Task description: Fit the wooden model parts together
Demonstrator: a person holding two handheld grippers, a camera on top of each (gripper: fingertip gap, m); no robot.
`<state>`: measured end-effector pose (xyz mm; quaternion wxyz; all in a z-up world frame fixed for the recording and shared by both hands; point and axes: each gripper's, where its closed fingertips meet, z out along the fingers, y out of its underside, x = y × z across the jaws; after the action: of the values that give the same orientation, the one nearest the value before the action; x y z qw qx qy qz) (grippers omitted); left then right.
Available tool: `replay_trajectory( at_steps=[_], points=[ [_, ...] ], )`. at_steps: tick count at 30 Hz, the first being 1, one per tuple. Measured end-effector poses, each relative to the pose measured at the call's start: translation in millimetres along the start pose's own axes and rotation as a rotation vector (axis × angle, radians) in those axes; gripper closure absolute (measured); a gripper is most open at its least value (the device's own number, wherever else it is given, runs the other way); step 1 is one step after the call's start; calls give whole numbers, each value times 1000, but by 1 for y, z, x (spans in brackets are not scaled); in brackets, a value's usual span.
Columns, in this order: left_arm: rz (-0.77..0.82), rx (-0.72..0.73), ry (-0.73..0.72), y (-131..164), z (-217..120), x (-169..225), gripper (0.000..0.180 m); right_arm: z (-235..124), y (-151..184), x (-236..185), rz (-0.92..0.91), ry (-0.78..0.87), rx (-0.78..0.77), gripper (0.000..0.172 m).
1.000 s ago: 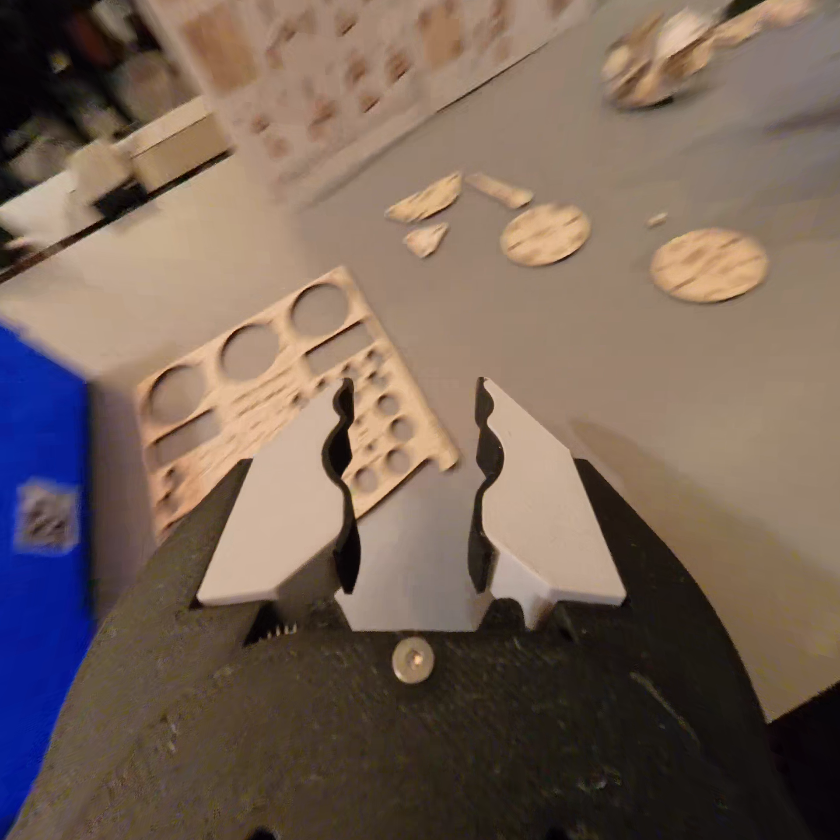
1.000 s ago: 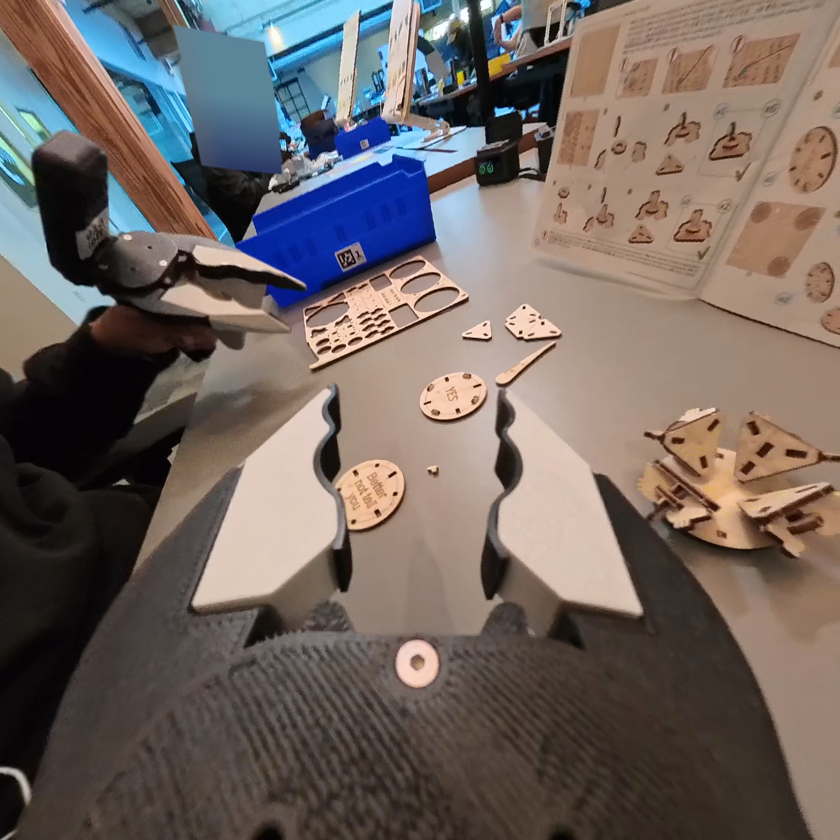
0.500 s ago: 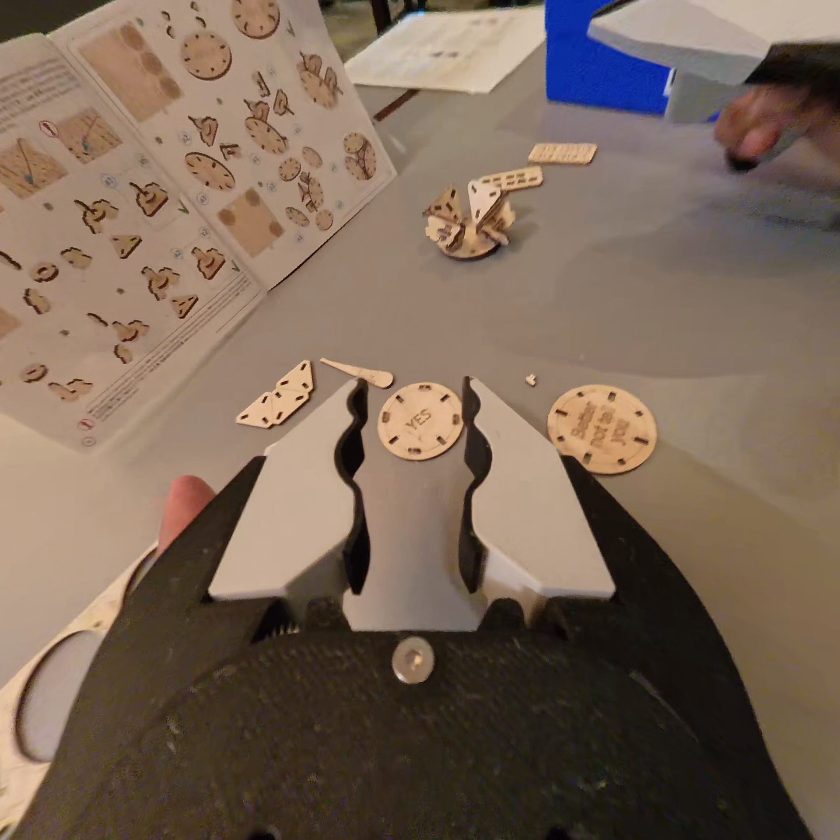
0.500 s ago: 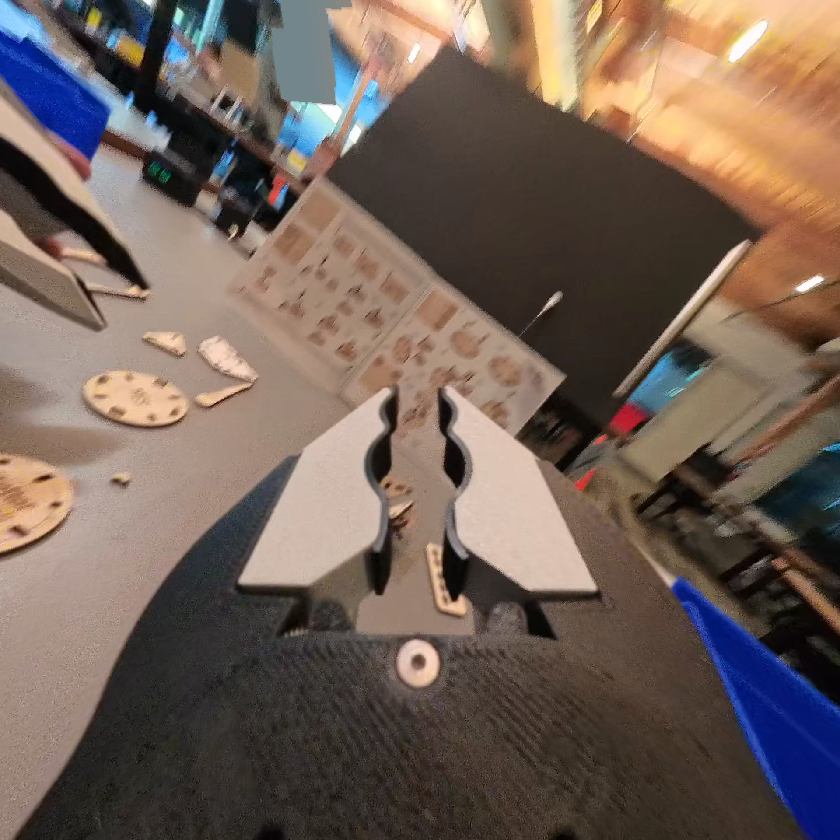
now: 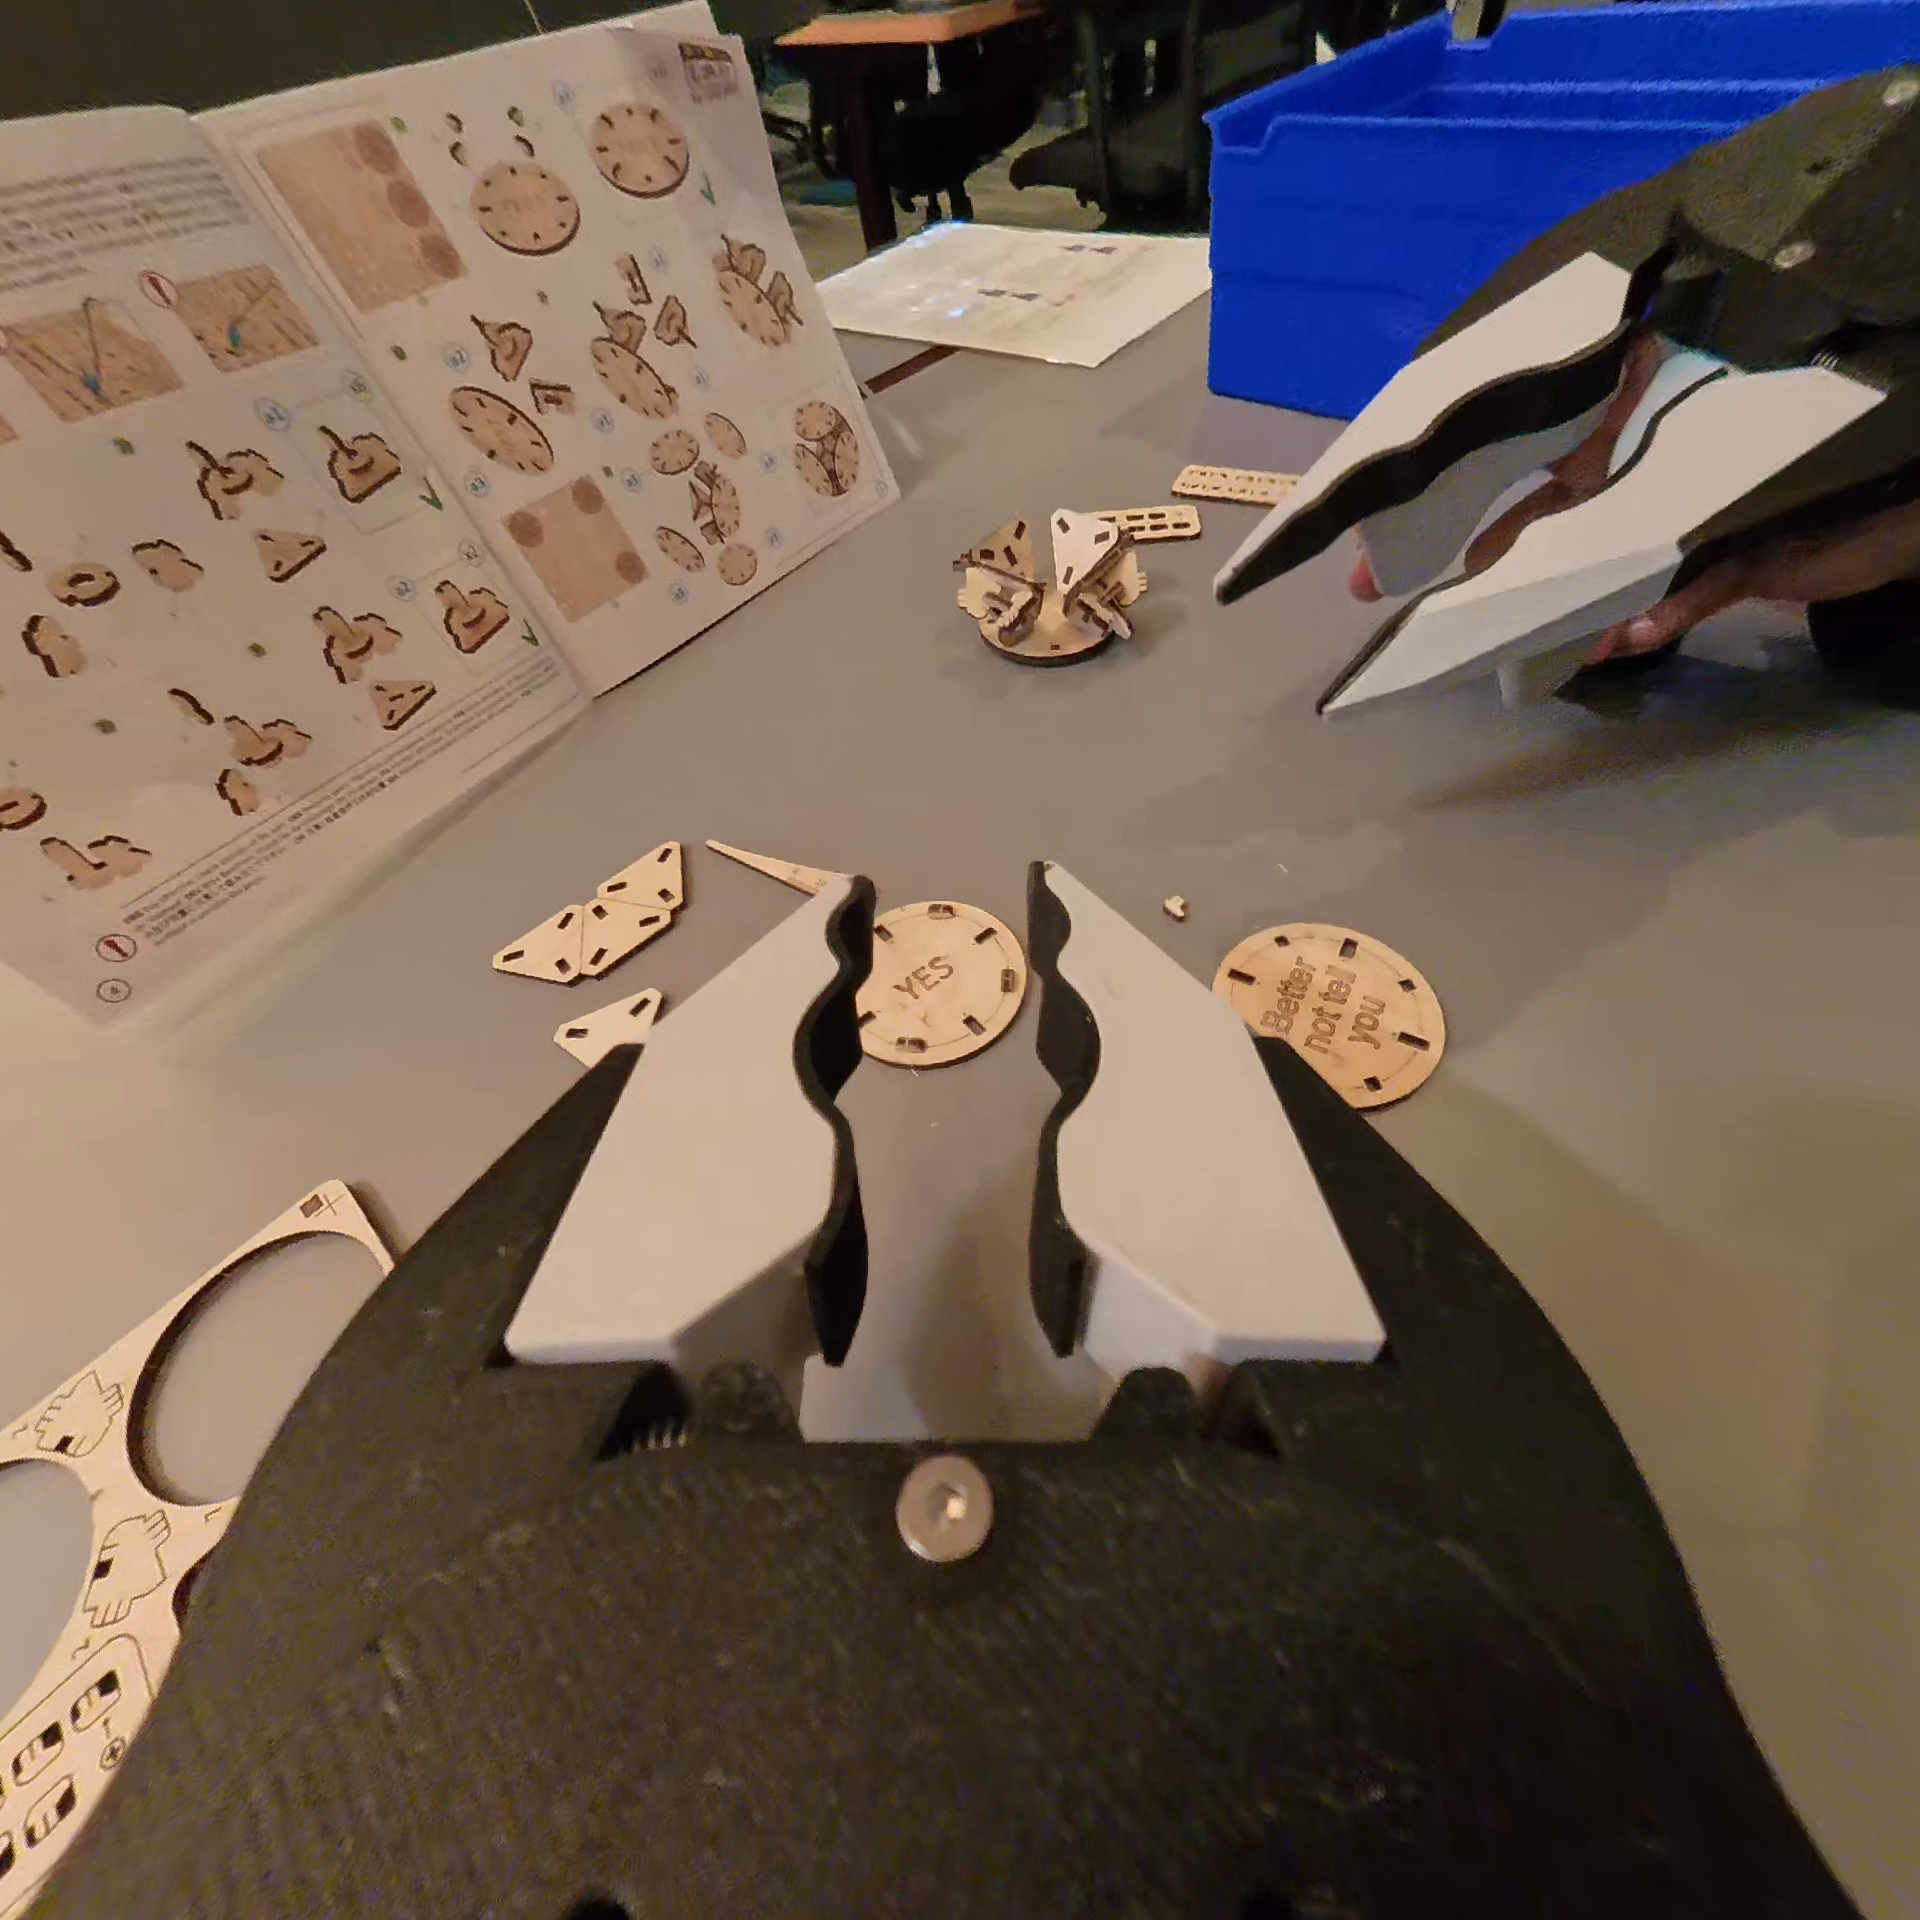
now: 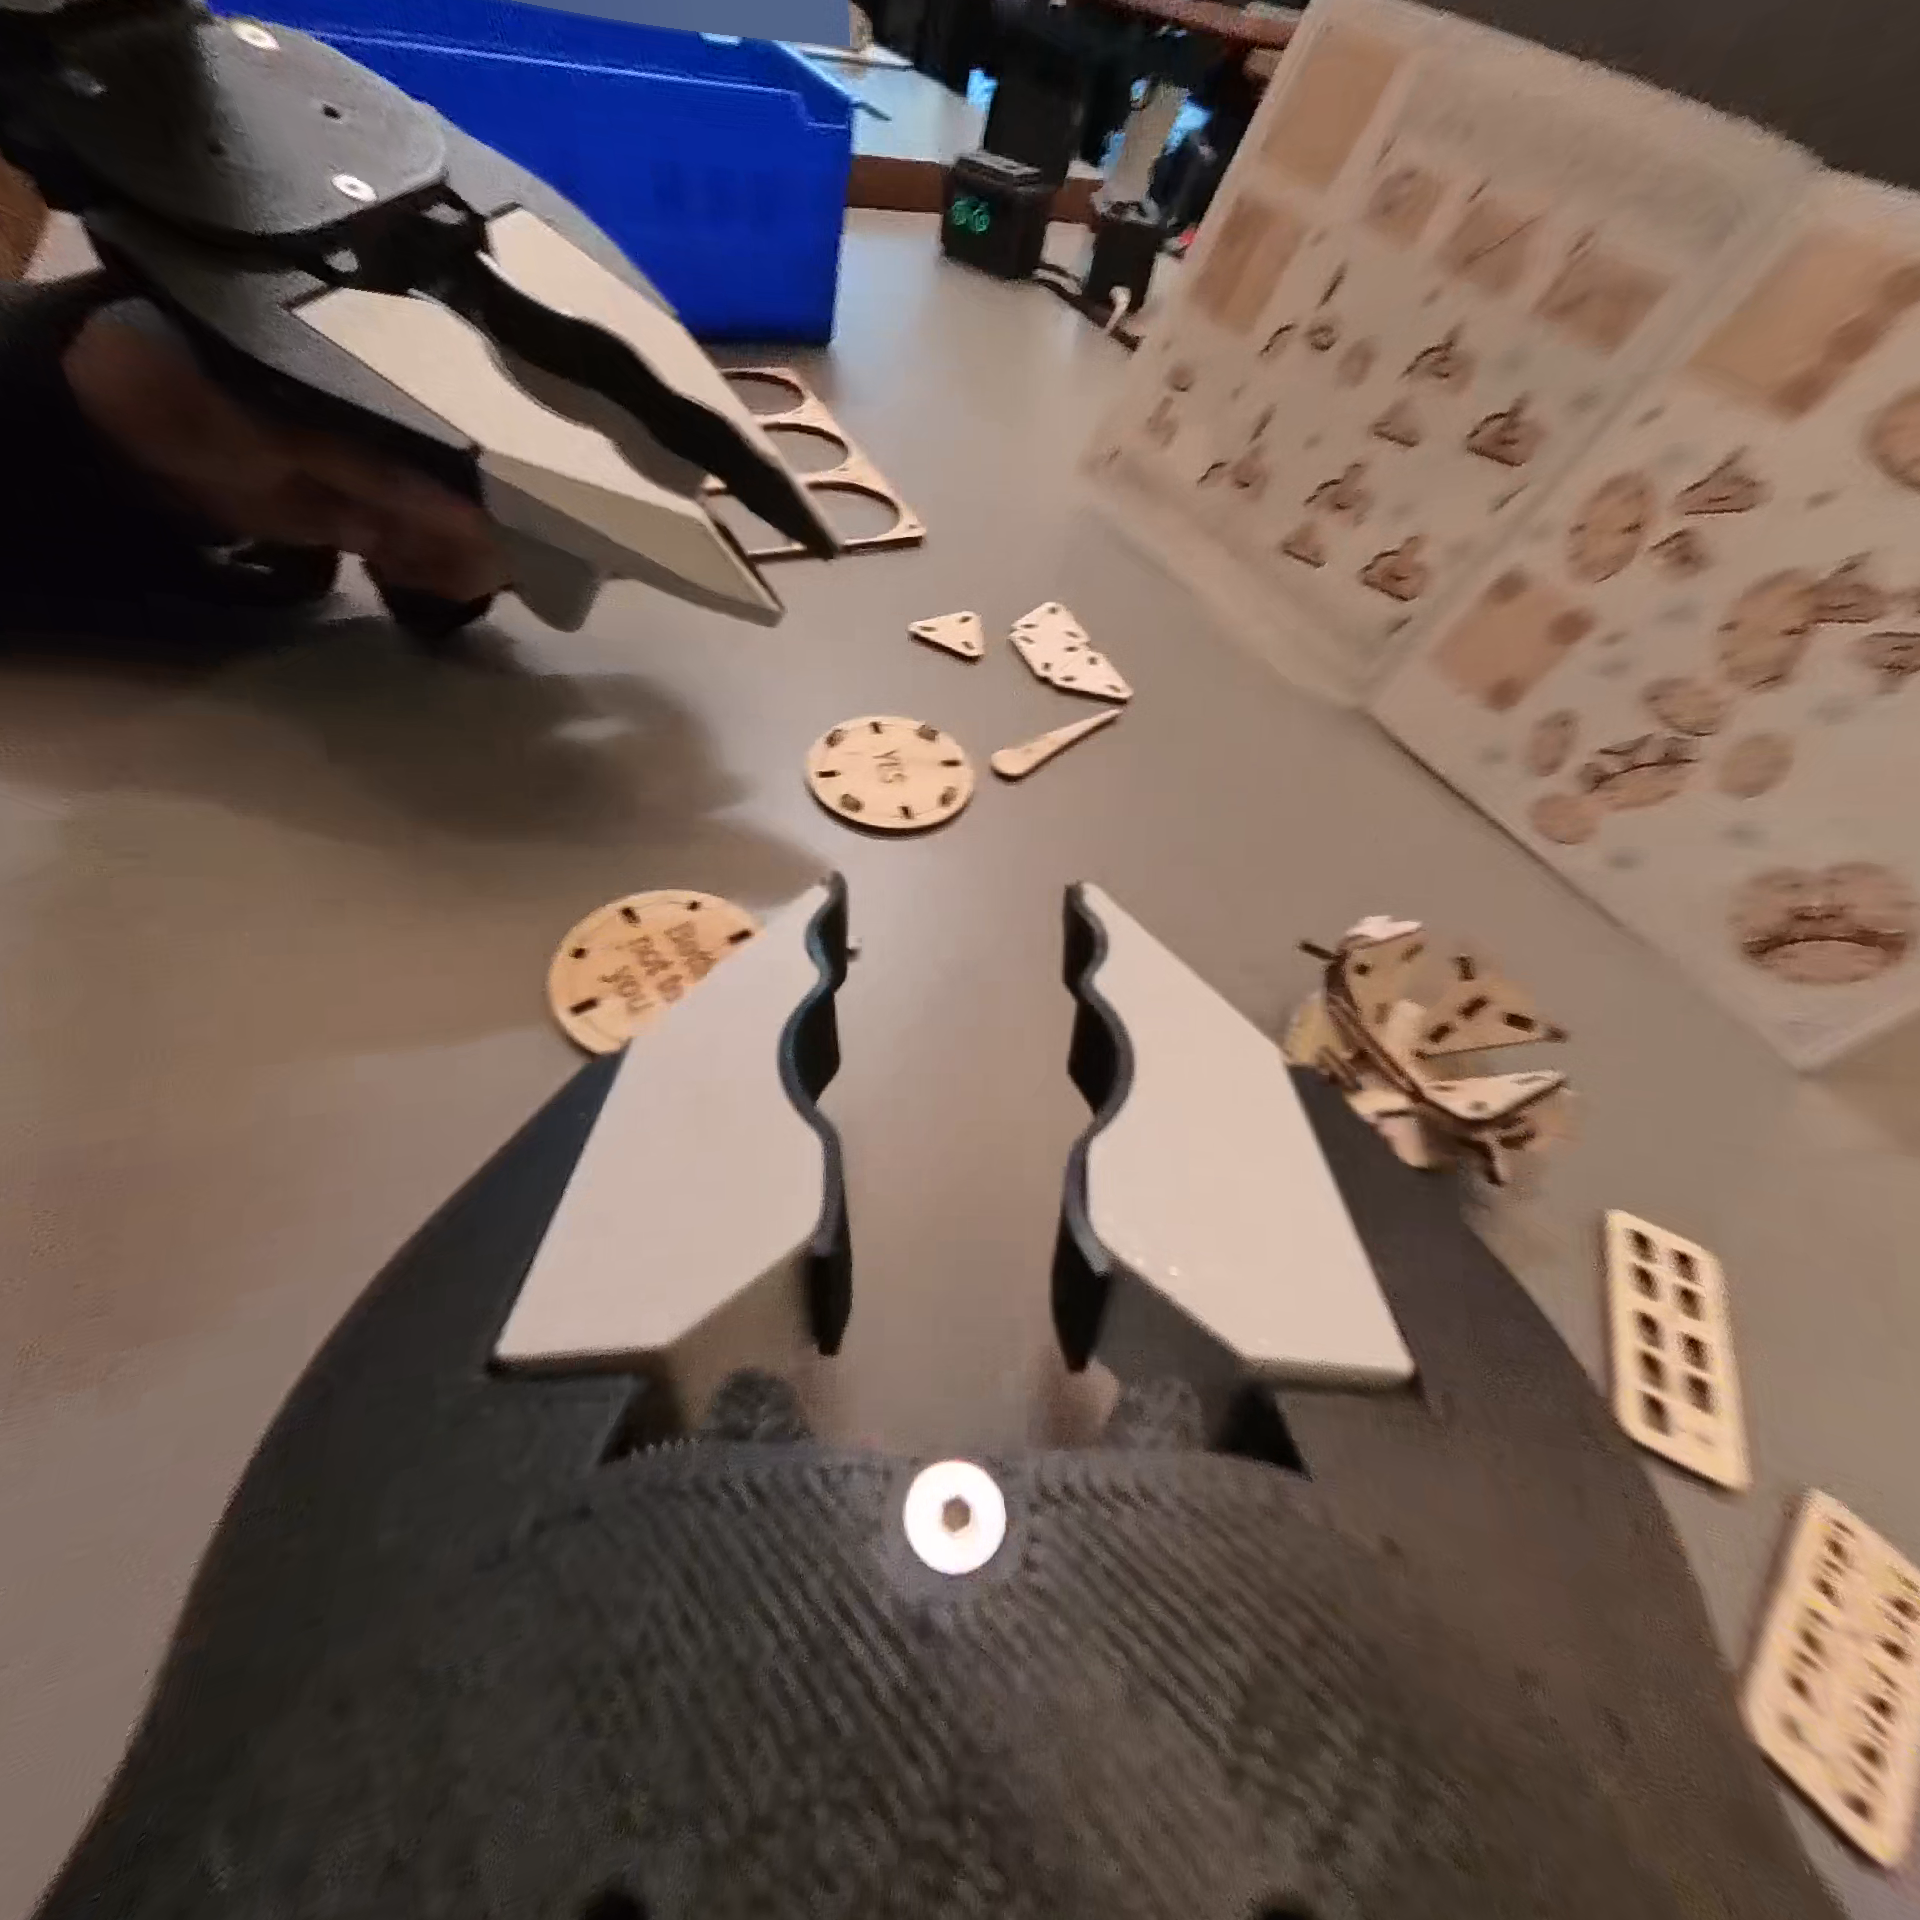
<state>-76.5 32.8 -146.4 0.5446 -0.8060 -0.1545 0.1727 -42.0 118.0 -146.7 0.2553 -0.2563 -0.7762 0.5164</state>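
Fingers (image 5: 748, 1039) parted, empty, above round slotted wooden disc (image 5: 940, 987)

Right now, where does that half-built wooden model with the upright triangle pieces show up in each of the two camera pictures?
Left wrist view: the half-built wooden model stands at upper centre, beyond the left gripper, left of the right gripper's fingers.
Right wrist view: it sits at right of centre, just beside the right gripper's right finger.
Shared landmark: the smaller round wooden disc, flat on the grey table.
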Motion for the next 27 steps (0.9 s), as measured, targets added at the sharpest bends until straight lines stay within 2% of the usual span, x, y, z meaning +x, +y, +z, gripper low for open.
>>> replay_trajectory(
  at_steps=[5, 8, 10, 11, 12, 18, 24, 27],
  points=[
    [33, -123, 52, 15, 13, 10, 151, 13, 0, -5, 168, -126, -27, 143],
    [10, -191, 93, 24, 18, 13, 149, 34, 20, -12, 252, -234, -201, 146],
    [-10, -180, 96, 23, 18, 11, 151, 46, 34, -24, 193, -308, -319, 151],
    [-19, -165, 89, 21, 17, 9, 153, 50, 36, -26, 138, -310, -334, 161],
    [-27, -150, 82, 18, 17, 8, 153, 54, 34, -25, 91, -295, -324, 165],
    [12, -178, 69, 20, 25, 16, 154, 49, 24, -23, 87, -275, -255, 160],
    [101, -221, 57, 26, 28, 24, 154, 51, 38, -27, 136, -310, -344, 157],
    [69, -207, 67, 24, 27, 22, 154, 53, 42, -27, 126, -302, -367, 167]
  ],
)
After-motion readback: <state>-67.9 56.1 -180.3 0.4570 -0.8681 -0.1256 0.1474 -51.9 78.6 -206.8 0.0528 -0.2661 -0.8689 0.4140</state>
